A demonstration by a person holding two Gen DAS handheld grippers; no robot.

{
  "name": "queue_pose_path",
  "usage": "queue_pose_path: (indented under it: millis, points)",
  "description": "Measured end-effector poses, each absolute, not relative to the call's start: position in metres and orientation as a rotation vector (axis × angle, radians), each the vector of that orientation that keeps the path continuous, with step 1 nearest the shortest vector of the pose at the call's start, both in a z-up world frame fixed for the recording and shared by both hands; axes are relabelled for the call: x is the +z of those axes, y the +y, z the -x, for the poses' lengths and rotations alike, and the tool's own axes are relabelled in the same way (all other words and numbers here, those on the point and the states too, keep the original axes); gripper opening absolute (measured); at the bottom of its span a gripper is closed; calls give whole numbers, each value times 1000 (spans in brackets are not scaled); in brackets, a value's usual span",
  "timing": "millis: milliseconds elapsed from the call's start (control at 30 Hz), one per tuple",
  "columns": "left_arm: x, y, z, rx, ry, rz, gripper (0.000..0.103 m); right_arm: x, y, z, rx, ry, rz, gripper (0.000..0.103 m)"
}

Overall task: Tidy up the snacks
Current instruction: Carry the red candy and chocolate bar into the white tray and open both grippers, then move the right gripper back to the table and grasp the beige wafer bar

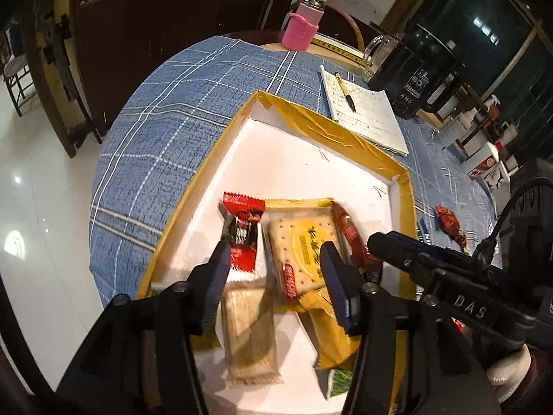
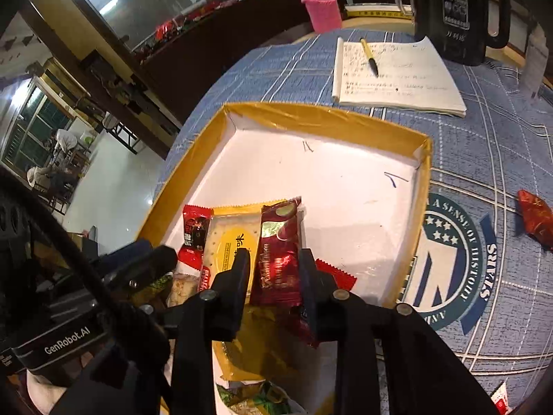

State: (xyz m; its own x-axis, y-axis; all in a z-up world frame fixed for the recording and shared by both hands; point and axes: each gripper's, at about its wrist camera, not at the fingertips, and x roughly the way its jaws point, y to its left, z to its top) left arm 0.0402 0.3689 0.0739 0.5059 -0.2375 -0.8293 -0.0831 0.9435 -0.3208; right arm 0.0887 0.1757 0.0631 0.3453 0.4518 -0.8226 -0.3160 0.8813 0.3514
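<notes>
Two grippers over tray (image 2: 423, 186) | right gripper (image 2: 274, 269) clamps red snack (image 2: 280, 259)

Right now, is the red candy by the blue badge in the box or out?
Out. The red candy lies on the tablecloth, outside the box's yellow wall.

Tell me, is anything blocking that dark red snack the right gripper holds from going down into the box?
Nothing visible blocks it. The right gripper holds the dark red snack packet just above the box, whose white floor beyond it lies bare; other snacks sit beside and beneath.
</notes>
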Motion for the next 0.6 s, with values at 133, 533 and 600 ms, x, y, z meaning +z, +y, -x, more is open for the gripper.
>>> queue_pose_path:
  millis: [133, 533, 600]
  points:
    - [78, 361, -30, -100, 1056, 364, 57, 73, 162, -81, 499, 1090, -157, 31]
    - [100, 295, 6, -207, 1060, 406, 58, 79, 68, -49, 403, 1066, -295, 32]
    - [102, 279, 9, -228, 1059, 398, 58, 76, 42, -42, 365, 1067, -328, 32]
